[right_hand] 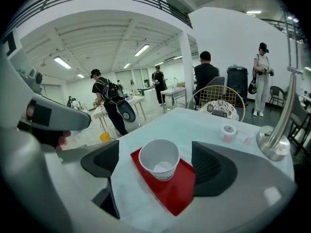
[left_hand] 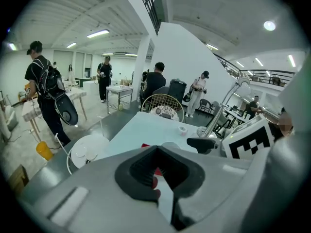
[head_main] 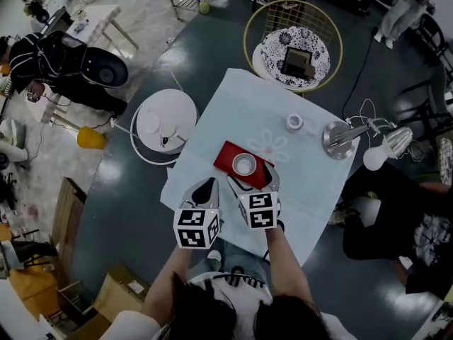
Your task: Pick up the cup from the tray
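On the near half of the bench (head_main: 241, 98), closer to the corner by the round side table (head_main: 166, 122), lies a red tray (head_main: 225, 153) w/ a white cup (head_main: 244, 164) standing upright on it, mouth up, empty as far as I can see. The bench is draped in a pale cloth.

The right gripper (head_main: 253, 176) hangs over the near edge of the tray, tilted down & pointing at the cup. Its fingers (right_hand: 212, 168) stand wide apart. In the right gripper view the cup sits btwn them, one dark pad either side, neither pad touching it. The cup rests on the tray, not lifted.

The left gripper (head_main: 209, 185) is just beside it, on the side-table side, over the cloth by the tray's near corner. Its fingers (left_hand: 97, 193) are together at the tips, nothing btwn them. Thru the gap behind the tips only a bit of red tray & cloth shows.

Further back on the bench are a small roll of tape (head_main: 294, 122), well apart from the tray, & a desk lamp (head_main: 338, 140) w/ its round metal base nr the far right corner. Beyond the far edge is a gold wire chair (head_main: 245, 42) w/ a patterned cushion. A person w/ a backpack (head_main: 64, 59) stands off across the room.
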### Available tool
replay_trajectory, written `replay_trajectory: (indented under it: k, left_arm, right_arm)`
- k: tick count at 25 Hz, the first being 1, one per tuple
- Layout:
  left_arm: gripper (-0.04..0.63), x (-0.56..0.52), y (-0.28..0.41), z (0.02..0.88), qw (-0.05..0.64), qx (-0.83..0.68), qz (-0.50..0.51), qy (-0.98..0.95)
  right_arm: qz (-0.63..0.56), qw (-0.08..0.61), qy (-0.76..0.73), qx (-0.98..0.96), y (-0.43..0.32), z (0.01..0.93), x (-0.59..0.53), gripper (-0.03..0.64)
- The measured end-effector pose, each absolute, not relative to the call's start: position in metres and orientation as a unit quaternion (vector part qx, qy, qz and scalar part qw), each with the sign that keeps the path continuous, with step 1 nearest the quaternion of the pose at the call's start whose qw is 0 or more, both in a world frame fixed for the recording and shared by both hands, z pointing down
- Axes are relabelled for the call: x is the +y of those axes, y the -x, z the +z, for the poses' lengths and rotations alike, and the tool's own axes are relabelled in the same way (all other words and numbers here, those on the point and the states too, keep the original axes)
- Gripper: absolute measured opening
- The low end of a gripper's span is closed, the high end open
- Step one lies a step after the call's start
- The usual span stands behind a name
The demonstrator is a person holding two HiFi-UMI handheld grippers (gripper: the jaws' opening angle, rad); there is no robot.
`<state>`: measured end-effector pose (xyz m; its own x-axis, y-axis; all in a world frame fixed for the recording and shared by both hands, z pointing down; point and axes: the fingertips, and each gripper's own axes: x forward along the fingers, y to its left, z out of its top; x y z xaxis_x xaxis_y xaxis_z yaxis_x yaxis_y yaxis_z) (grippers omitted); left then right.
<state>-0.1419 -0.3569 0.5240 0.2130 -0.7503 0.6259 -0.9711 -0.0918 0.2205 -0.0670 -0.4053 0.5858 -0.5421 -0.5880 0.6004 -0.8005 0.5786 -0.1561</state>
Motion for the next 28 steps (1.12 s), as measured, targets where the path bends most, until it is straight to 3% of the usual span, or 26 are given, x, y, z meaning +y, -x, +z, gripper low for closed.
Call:
replay_trajectory:
  k: [14,20,28]
  left_arm:
    - [0.0,-0.376,0.133,0.566,0.342,-0.579,0.218,-0.707]
    - [0.0,-0.376,0.13,0.57,0.355,-0.574,0.215,-0.706]
    - [0.0,-0.37,0.138,0.569,0.368,-0.58,0.204,-0.698]
  right_arm:
    - [0.235,0.303,-0.382,-0.841,0.082,0.646,-0.43,0.483]
    - [0.241,0.305,-0.367,-0.845,0.084,0.649,-0.43,0.403]
    - [0.251,0.281,-0.363,-0.852,0.089,0.635,-0.429,0.391]
